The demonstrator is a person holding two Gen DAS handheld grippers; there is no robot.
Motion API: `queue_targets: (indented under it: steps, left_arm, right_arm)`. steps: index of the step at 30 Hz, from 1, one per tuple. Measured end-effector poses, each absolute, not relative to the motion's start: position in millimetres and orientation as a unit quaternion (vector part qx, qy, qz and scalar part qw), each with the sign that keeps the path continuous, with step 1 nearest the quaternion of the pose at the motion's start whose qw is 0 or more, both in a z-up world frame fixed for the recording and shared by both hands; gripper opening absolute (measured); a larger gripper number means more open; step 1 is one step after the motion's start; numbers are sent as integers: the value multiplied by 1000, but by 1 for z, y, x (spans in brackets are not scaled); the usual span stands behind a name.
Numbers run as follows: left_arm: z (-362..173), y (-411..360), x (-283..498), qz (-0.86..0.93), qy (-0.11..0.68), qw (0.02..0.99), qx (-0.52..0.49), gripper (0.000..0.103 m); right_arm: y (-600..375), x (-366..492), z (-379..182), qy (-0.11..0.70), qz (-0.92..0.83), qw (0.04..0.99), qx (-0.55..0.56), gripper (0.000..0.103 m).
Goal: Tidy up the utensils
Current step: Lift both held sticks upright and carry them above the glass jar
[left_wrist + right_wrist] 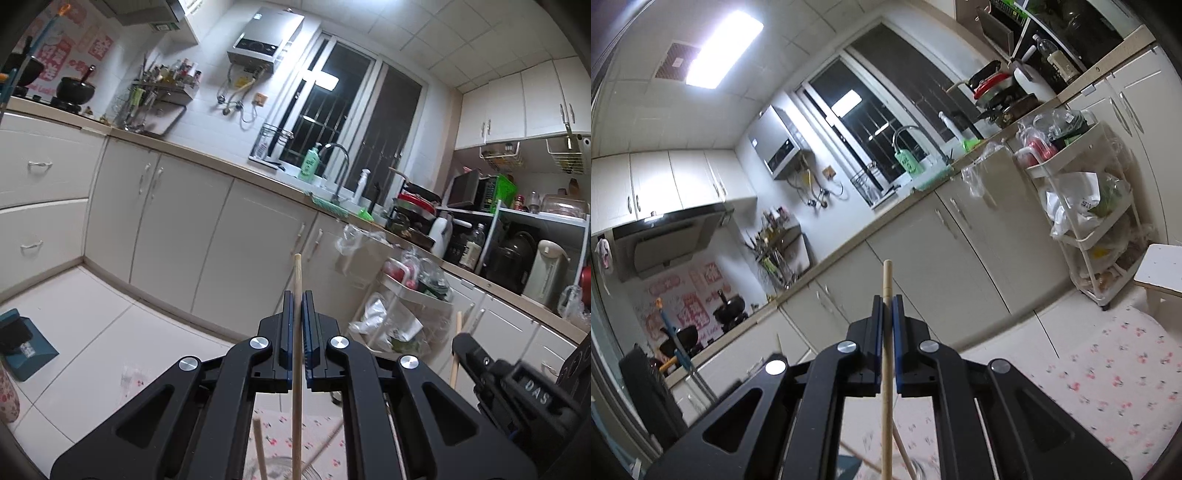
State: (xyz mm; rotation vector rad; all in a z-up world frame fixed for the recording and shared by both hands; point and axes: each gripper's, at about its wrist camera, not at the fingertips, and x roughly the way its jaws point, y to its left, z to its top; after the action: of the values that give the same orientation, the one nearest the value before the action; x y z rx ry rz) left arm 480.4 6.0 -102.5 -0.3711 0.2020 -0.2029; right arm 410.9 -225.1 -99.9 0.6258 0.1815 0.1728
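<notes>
Clamped between the blue-padded jaws of the left gripper [296,301] is a wooden chopstick [296,354], which is held upright along the line of the fingers, its blunt end standing clear above the fingertips. The jaws are drawn narrow, with only the stick's thickness between the pads. Below the gripper, another wooden stick [259,448] and a pale utensil handle [323,445] are seen leaning in a clear glass container [280,468] set on a cherry-print cloth [325,428] over the tabletop.

A second wooden chopstick [887,350] is gripped the same way in the right gripper [887,306], whose jaws are likewise closed tight on it, the stick's top end projecting past the fingertips. Beneath it, more thin sticks [903,452] are seen crossing, blurred. In the left wrist view the right gripper [465,345] appears at the lower right, with its stick [456,350] showing beside it. Cream kitchen cabinets [207,236] and a sink tap [338,166] are visible beyond.
</notes>
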Motion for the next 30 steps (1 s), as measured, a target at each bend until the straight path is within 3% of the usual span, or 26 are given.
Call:
queue_targets:
  steps: [30]
  left_arm:
    - [-140,2,503,-69,95,978,-173,4]
  right_arm:
    - [-183,447,-149,85,65,953,284,6]
